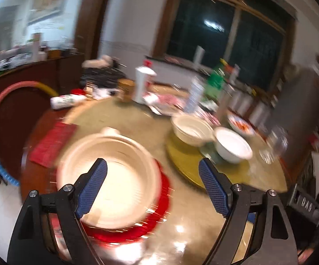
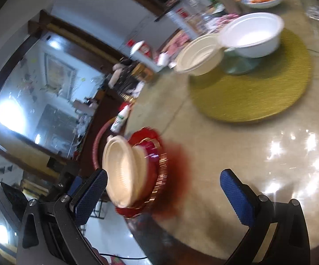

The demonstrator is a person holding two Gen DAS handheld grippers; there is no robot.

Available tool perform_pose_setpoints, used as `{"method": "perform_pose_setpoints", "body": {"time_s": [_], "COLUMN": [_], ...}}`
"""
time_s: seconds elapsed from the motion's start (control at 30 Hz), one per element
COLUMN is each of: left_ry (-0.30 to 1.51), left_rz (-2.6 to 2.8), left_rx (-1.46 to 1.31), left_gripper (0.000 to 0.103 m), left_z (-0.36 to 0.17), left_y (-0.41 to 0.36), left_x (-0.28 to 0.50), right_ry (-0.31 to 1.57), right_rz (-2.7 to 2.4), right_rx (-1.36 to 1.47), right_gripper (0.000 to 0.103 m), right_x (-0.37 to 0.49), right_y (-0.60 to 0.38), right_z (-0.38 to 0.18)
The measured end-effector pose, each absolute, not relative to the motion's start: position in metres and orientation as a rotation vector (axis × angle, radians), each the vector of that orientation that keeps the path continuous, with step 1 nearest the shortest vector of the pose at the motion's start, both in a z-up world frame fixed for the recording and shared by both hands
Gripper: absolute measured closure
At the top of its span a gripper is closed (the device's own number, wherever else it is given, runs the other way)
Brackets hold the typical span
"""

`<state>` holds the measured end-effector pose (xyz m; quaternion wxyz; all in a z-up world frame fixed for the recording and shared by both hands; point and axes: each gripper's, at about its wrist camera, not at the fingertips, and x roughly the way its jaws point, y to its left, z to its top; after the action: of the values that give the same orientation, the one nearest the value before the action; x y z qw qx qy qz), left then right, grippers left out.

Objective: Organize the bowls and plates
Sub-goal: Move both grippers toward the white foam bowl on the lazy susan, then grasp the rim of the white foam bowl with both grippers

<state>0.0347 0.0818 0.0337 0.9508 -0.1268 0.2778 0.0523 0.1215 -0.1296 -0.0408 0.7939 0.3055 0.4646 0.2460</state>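
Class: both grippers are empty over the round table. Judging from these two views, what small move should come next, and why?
Probably send the right gripper, open and empty, toward the cream bowl on the green mat. One cream bowl already sits on the red plate, so its match and the white bowl remain to stack. The left gripper is also open.

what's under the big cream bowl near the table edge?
The cream bowl sits on a red plate, whose rim shows around its near side. The plate's centre is covered, so anything between them can't be seen.
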Motion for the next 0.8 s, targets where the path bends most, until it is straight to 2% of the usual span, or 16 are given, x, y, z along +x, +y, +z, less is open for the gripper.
{"method": "perform_pose_setpoints", "body": {"time_s": [0.2,0.5,0.63,0.7,0.77,0.8], "left_ry": [0.703,0.786,0.833,0.831,0.821,0.823], "left_rz": [-0.029,-0.040,-0.020,0.005,0.029,0.039], "left_rx": [-0.201,-0.258,-0.294,-0.299,-0.308,-0.309], "left_gripper": [0.017,0.018,0.018,0.018,0.018,0.018], "left_z": [0.017,0.003,-0.009,-0.013,-0.016,-0.018], "left_y": [0.018,-0.030,-0.046,-0.052,-0.056,-0.059], "left_x": [0.074,0.148,0.189,0.207,0.221,0.229], "right_ry": [0.970,0.920,0.905,0.905,0.910,0.918], "right_rz": [0.397,0.279,0.224,0.193,0.152,0.142], "right_rx": [0.675,0.708,0.745,0.763,0.788,0.794], "right_gripper": [0.000,0.001,0.010,0.018,0.030,0.032], "right_x": [0.129,0.177,0.211,0.231,0.255,0.264], "right_y": [-0.190,-0.243,-0.265,-0.272,-0.279,-0.281], "right_z": [-0.042,-0.038,-0.040,-0.045,-0.053,-0.056]}}
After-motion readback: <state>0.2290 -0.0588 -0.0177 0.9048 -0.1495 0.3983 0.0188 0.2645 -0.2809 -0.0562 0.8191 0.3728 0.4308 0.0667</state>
